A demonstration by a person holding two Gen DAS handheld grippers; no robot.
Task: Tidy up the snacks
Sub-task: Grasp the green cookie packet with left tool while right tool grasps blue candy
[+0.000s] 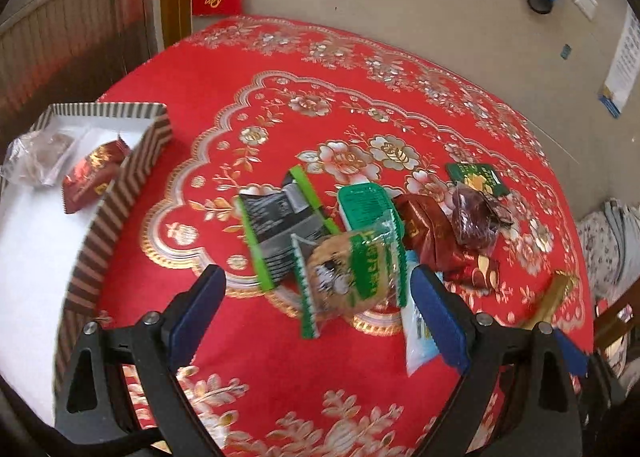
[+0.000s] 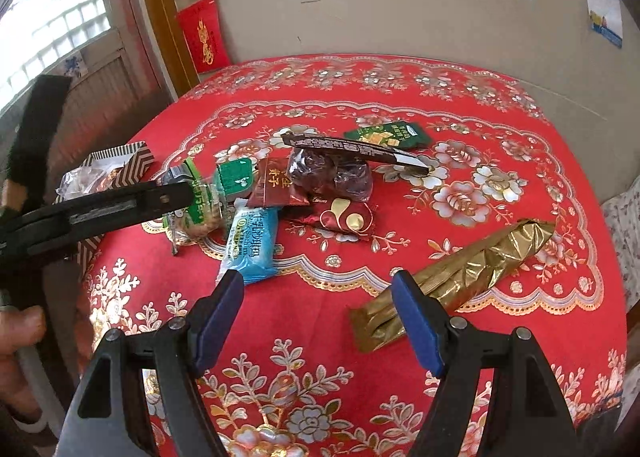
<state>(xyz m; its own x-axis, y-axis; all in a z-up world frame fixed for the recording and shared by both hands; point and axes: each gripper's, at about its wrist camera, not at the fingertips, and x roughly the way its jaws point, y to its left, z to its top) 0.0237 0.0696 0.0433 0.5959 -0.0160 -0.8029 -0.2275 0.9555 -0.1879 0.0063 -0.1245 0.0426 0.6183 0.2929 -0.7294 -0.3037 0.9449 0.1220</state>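
Currently: cookie packet (image 1: pixel 352 269), loose on red tablecloth (image 1: pixel 224 97) amid snack pile, beyond left gripper (image 1: pixel 316 309), jaws apart, empty. Right gripper (image 2: pixel 318 311) likewise apart, empty, beside gold packet (image 2: pixel 460 277). Step: reaching. Next: close on packet, carry to striped box (image 1: pixel 132 177).

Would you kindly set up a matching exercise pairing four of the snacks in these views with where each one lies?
Things:
1. gold foil stick
2. light blue packet
3. dark red pouch
4. cookie in clear wrap

Places:
A. inside the striped box
B. just ahead of the open left gripper
C. beside the right gripper, by its right finger
D. front edge of the pile, near the right gripper's left finger

Pairs: 1-C, 2-D, 3-A, 4-B
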